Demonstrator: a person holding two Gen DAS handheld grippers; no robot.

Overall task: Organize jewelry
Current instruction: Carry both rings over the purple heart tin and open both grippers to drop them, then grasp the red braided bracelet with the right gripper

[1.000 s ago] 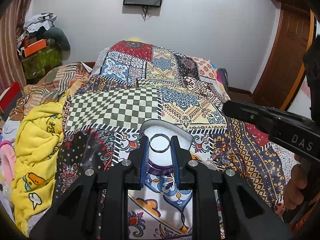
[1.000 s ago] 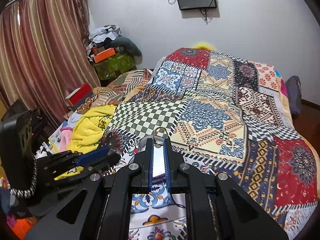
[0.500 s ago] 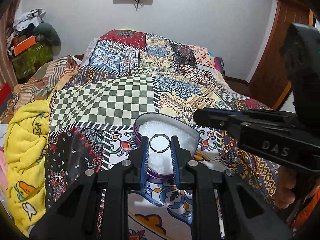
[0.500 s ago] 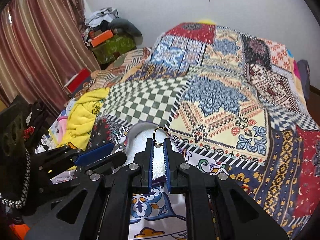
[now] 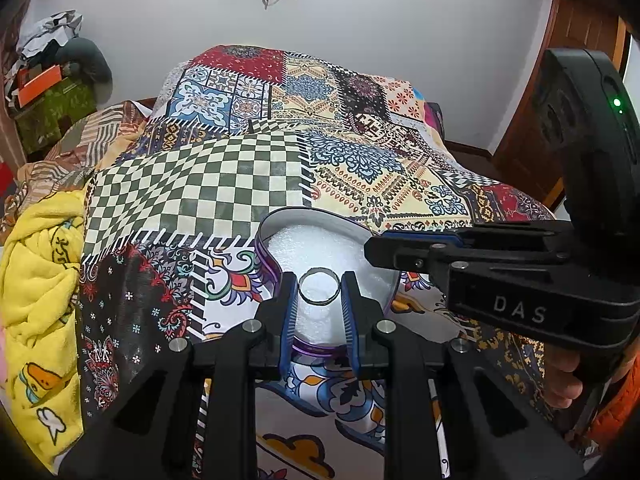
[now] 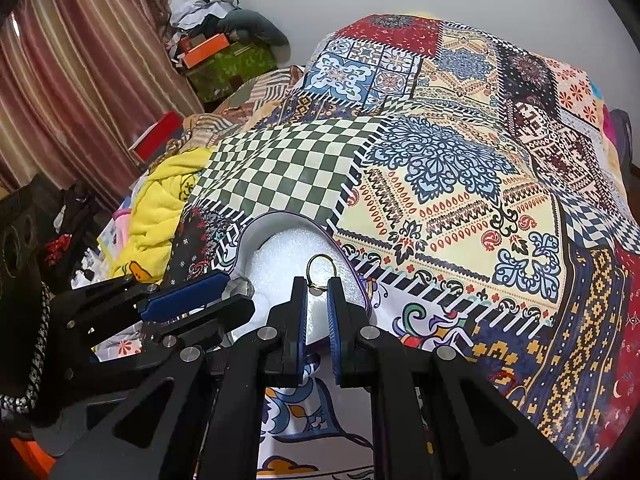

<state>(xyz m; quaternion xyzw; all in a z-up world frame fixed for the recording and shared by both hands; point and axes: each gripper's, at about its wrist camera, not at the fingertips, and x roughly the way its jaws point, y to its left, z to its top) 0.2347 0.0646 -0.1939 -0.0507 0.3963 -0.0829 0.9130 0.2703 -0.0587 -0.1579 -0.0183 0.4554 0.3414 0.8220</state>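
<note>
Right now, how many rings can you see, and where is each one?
2. A silver ring is held in the left hand-held gripper, and a gold ring in the right hand-held gripper, both above the foam-lined box. Others may be hidden.

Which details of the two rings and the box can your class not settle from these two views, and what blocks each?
- Box near rim: hidden in both views by the gripper fingers.
- Gold ring lower part: hidden in the right wrist view between the right gripper fingers.
- Whether the silver ring, held by the left gripper, touches the white foam: cannot tell.
- Engraving on either ring: too small.
</note>
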